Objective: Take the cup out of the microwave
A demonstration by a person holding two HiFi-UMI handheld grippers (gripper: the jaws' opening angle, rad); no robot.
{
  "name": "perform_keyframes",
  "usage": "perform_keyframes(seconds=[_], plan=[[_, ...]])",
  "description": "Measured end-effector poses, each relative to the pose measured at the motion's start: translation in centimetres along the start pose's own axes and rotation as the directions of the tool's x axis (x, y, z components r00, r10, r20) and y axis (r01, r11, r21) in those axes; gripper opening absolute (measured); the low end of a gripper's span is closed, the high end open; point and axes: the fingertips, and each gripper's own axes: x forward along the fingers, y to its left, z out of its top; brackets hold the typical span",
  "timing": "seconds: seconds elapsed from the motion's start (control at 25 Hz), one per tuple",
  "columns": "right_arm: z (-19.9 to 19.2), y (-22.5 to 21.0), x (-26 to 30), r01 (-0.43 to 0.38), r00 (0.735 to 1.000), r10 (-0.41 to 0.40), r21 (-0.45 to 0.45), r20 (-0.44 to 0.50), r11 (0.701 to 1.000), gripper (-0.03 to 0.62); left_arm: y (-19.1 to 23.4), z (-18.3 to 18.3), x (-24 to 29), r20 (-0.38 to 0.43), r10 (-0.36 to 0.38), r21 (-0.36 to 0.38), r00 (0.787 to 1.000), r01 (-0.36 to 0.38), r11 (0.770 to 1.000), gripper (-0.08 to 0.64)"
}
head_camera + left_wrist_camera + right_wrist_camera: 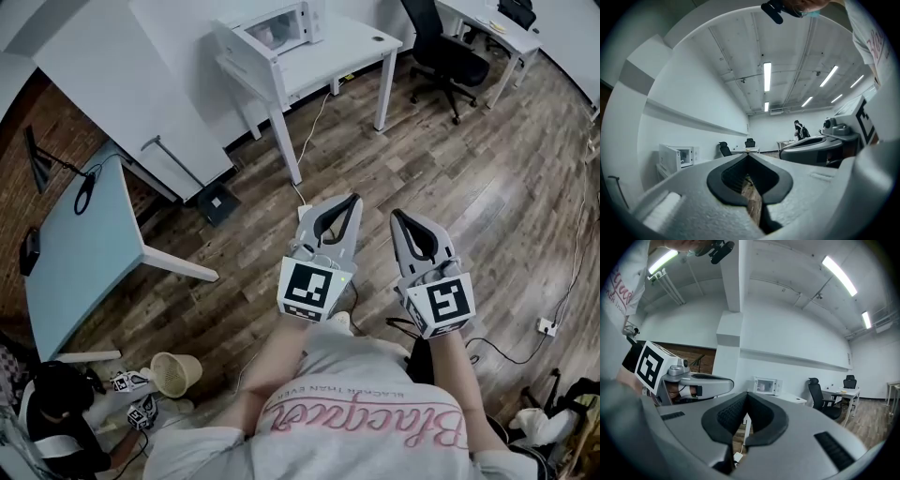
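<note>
The white microwave (pixel 281 28) stands on a white table (pixel 352 42) at the far end of the room, well ahead of both grippers. In the left gripper view the microwave (pixel 677 158) has its door swung open. In the right gripper view a small pale shape shows inside the microwave (pixel 767 386), too small to tell as a cup. My left gripper (pixel 354 200) and right gripper (pixel 395 216) are held side by side over the wood floor, pointing level toward the table. Both are shut with nothing between the jaws.
A light blue table (pixel 84 253) stands at the left. A black office chair (pixel 448 54) and another desk (pixel 492 23) are at the back right. A wicker basket (pixel 174 373) and a seated person (pixel 56 417) are at the lower left. Cables trail across the floor.
</note>
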Motion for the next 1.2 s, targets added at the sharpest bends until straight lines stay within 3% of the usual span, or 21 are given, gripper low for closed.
perform_keyframes(seconds=[0.56,1.2], plan=[[-0.5,1.5,4.6,0.010,0.999,-0.010,0.014,-0.035,1.000,0.011,4.8,-1.7,0.0,-0.003,-0.005,-0.050,1.000,0.005,0.999,0.006],[-0.6,-0.8,9.6,-0.020,1.000,0.021,0.023,-0.023,1.000,0.011,8.3,-2.4,3.4,-0.009,0.036,-0.050,0.999,-0.037,0.998,0.006]])
